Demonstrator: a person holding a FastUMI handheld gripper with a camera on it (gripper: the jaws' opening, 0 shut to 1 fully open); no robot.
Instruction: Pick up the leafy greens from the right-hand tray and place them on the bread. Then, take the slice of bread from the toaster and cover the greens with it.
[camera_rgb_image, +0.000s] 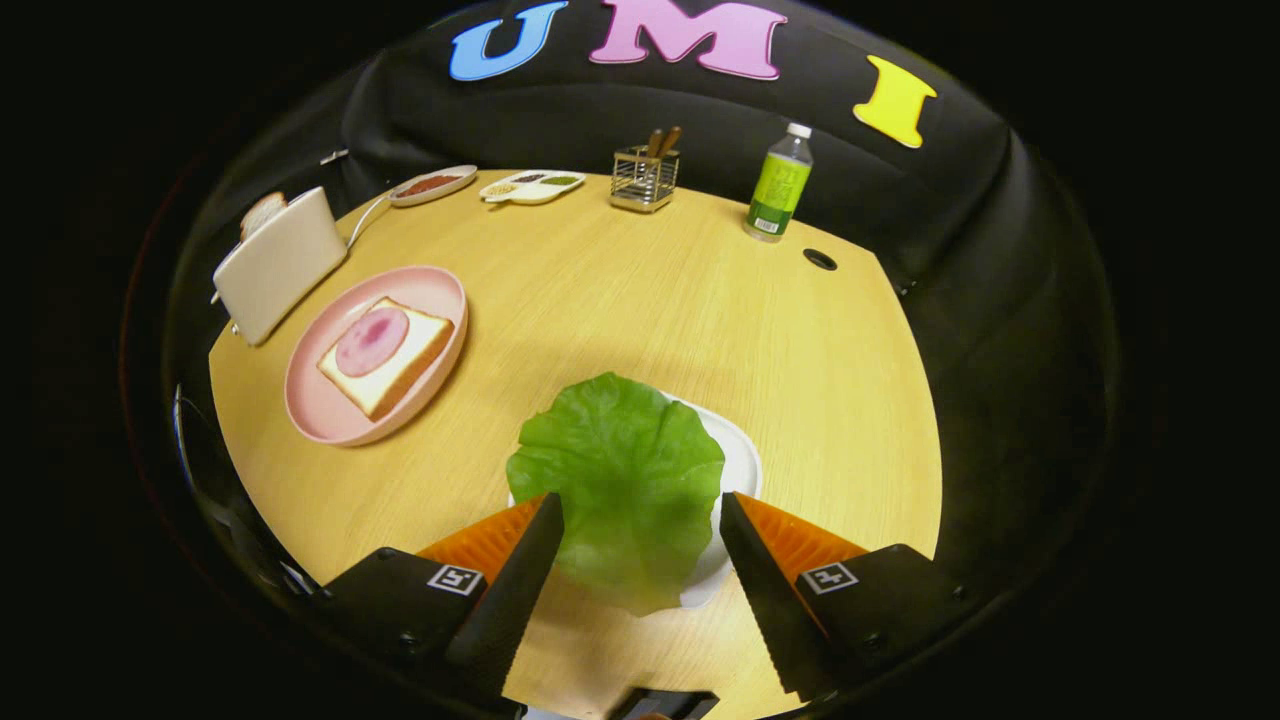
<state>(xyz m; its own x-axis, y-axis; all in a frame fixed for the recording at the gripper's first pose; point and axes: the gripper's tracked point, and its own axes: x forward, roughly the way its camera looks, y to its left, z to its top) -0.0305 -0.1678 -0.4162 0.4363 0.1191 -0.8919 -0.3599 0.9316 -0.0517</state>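
Note:
A green lettuce leaf lies on a white tray on the wooden table, its near part between my fingers. My gripper stands open with a finger on each side of the leaf, neither pressing on it. Beyond and to the left, a pink plate carries a slice of bread topped with a round of ham. Further left stands a white toaster with a bread slice sticking up out of its slot.
At the table's far side are a small oval dish, a divided white dish, a wire holder with utensils and a green bottle. A round cable hole sits near the bottle. Bare wood stretches between plate and bottle.

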